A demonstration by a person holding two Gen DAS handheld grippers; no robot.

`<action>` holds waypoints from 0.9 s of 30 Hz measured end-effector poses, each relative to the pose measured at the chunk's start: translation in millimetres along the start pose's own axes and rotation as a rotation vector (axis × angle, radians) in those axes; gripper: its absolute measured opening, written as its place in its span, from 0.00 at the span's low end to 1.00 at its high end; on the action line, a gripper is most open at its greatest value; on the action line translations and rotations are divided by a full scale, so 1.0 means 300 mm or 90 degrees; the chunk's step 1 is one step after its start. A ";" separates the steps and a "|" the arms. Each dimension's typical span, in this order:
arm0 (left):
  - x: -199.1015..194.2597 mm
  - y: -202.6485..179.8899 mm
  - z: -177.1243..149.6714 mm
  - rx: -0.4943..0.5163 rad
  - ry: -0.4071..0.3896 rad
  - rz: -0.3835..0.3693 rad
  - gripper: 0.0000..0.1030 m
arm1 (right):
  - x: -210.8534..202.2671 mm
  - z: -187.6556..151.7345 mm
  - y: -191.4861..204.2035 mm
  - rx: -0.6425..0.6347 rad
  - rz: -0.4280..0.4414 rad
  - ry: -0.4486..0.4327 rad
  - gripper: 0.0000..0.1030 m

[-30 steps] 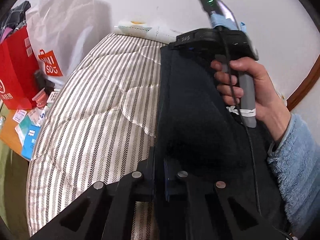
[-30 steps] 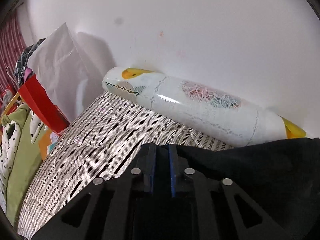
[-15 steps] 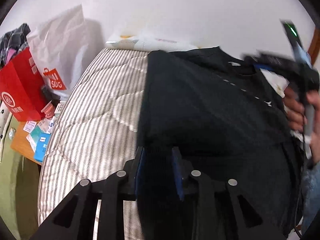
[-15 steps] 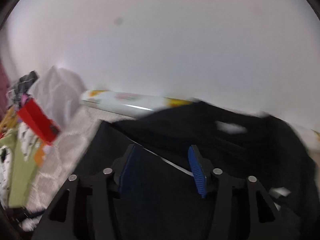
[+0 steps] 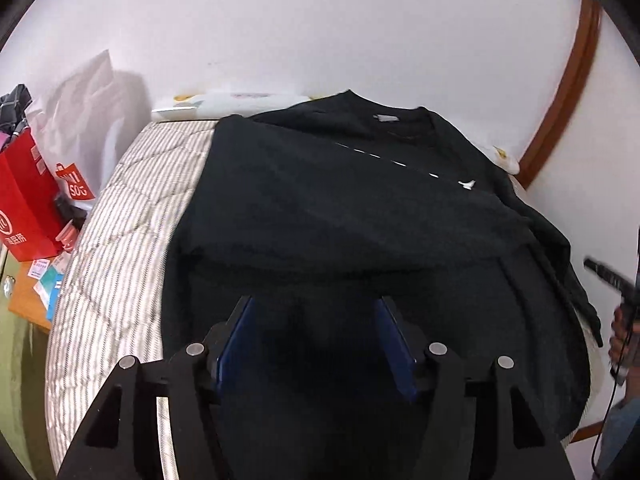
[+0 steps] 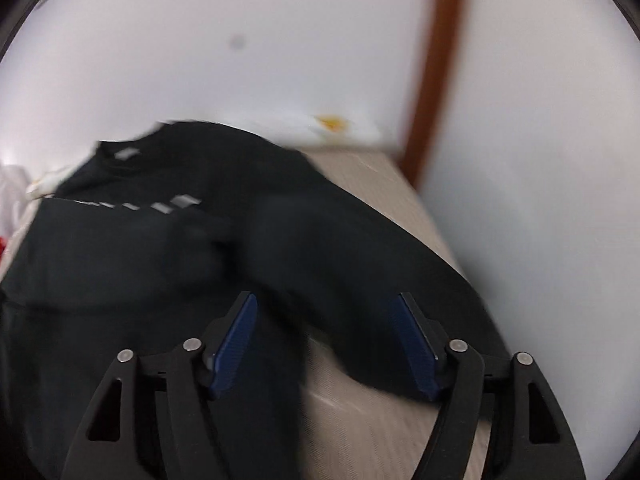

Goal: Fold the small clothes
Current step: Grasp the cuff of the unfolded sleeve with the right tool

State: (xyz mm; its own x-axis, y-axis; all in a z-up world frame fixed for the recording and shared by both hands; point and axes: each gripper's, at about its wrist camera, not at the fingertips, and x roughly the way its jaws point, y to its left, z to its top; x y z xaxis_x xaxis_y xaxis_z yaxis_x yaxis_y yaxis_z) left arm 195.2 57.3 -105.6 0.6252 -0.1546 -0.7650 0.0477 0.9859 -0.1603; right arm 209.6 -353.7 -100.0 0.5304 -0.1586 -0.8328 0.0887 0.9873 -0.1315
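A black long-sleeved top (image 5: 360, 216) with a small white print lies on the striped mattress (image 5: 120, 248), its left side folded over the body. My left gripper (image 5: 314, 308) is open and empty just above the top's lower part. My right gripper (image 6: 326, 304) is open and empty over the top's right sleeve (image 6: 360, 264), which runs along the mattress's right side. The right wrist view is blurred. The other hand with its gripper handle (image 5: 618, 300) shows at the right edge of the left wrist view.
A red shopping bag (image 5: 24, 200) and a white bag (image 5: 80, 132) stand left of the mattress, with small boxes on an orange surface (image 5: 36, 292). A rolled patterned pad (image 5: 228, 102) lies against the white wall. A brown door frame (image 5: 560, 92) stands at the right.
Both grippers were shut on the top's left edge and carried it rightward over the body. Both have let go, opened and pulled back; the right one has swung toward the right sleeve.
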 end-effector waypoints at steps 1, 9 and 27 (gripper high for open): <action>0.000 -0.006 -0.003 0.001 0.002 0.000 0.58 | 0.002 -0.051 -0.072 0.015 -0.011 0.009 0.69; 0.007 -0.035 -0.024 -0.012 0.023 0.005 0.58 | 0.068 -0.316 -0.370 0.056 -0.063 0.079 0.70; 0.005 0.063 -0.029 -0.036 0.044 0.087 0.58 | 0.116 -0.311 -0.424 0.067 -0.115 0.041 0.08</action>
State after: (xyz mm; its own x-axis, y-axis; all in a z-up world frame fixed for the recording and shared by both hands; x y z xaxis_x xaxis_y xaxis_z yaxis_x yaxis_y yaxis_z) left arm 190.2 75.3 -115.1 0.5679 -0.0258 -0.8227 -0.0791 0.9932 -0.0857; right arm 138.2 -484.5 -162.3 0.4431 -0.3292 -0.8338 0.2673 0.9364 -0.2276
